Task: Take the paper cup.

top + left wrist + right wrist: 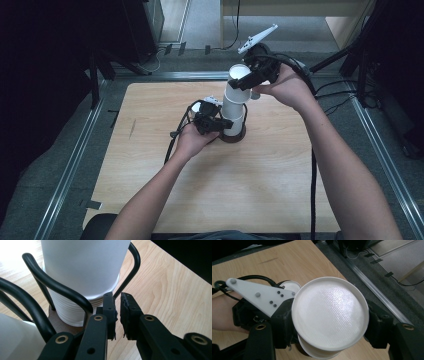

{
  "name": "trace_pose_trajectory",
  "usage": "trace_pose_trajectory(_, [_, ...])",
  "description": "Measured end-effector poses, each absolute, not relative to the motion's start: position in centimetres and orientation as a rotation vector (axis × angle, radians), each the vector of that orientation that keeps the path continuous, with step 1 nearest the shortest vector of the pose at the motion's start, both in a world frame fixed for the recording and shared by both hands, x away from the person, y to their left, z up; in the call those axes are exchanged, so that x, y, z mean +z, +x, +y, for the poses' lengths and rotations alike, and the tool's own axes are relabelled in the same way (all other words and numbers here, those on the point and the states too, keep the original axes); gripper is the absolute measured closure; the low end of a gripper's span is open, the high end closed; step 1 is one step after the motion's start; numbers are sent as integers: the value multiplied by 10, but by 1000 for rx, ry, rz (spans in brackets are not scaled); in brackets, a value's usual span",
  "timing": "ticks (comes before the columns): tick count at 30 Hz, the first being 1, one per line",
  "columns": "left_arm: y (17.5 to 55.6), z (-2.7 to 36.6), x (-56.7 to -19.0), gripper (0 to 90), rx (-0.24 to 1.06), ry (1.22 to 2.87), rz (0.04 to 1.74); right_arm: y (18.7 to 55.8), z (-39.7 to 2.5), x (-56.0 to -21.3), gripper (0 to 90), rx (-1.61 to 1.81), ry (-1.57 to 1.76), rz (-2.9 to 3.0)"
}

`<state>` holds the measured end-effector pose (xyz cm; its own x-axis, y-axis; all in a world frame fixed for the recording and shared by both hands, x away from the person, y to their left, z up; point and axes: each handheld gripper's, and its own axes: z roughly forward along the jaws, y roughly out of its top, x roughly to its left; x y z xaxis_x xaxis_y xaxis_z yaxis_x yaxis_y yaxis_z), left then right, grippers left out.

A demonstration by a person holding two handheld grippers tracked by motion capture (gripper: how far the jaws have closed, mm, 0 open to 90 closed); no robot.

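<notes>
High view: my right gripper (248, 80) squeezes the top white cup (238, 75), lifted over the cup stack (233, 112) mid-table. My left gripper (223, 125) is almost closed, low beside the stack's black wire holder (62, 291), holding nothing.

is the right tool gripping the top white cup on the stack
Yes, in the right gripper view the right tool has its two black jaws pressed against opposite sides of the top white cup, which sits above the stack.
</notes>
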<state>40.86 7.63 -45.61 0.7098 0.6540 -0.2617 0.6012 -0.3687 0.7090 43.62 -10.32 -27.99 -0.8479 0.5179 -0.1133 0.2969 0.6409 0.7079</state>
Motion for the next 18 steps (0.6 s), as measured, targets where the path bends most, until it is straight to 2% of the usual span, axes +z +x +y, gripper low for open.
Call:
trace_pose_trajectory(10, [408, 76, -456, 796, 69, 2078, 947, 418, -124, -277, 343, 1006, 620, 2618])
trace_pose_trajectory(18, [403, 75, -453, 765, 70, 2114, 927, 398, -140, -295, 345, 1021, 576, 2659])
